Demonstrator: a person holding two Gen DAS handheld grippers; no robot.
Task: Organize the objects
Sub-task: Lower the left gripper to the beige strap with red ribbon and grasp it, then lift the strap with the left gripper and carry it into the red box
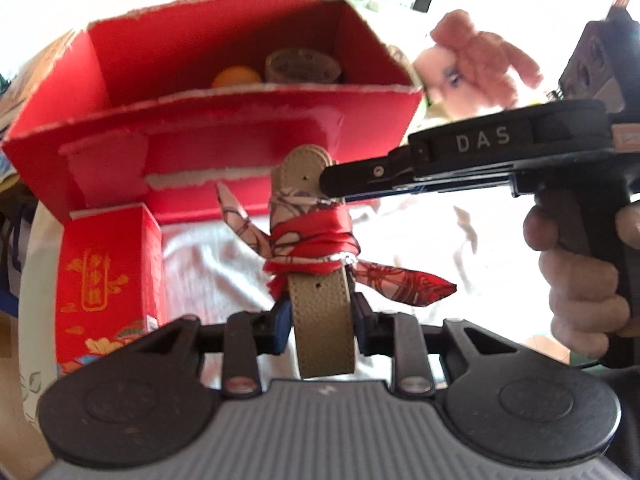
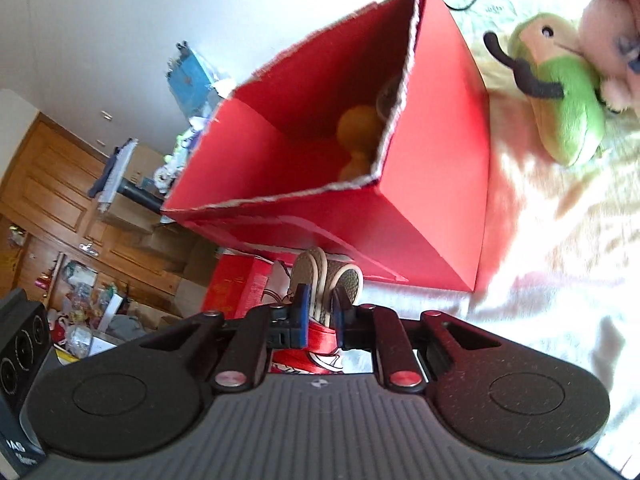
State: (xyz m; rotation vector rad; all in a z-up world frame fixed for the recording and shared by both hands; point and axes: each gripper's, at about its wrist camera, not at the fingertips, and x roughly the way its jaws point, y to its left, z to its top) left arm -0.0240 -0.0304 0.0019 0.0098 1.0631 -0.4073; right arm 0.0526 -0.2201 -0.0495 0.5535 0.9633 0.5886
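A tan leather strap (image 1: 322, 344) with a red patterned scarf (image 1: 316, 240) knotted round its middle stands upright in the left wrist view. My left gripper (image 1: 320, 316) is shut on its lower part. From the right, my right gripper (image 1: 332, 188) is shut on the strap's top end, with a hand on its handle. In the right wrist view the right gripper (image 2: 320, 308) pinches the strap's rounded ends (image 2: 310, 276). Just behind stands an open red box (image 1: 240, 128), and inside it lie an orange ball (image 1: 236, 77) and a round roll (image 1: 302, 66).
A small red carton (image 1: 108, 272) with gold print stands at the left, in front of the box. A pink plush toy (image 1: 480, 60) and a green plush toy (image 2: 560, 100) lie to the right of the box on a white cloth (image 2: 540, 280). Cluttered wooden cabinets (image 2: 52, 200) fill the far left.
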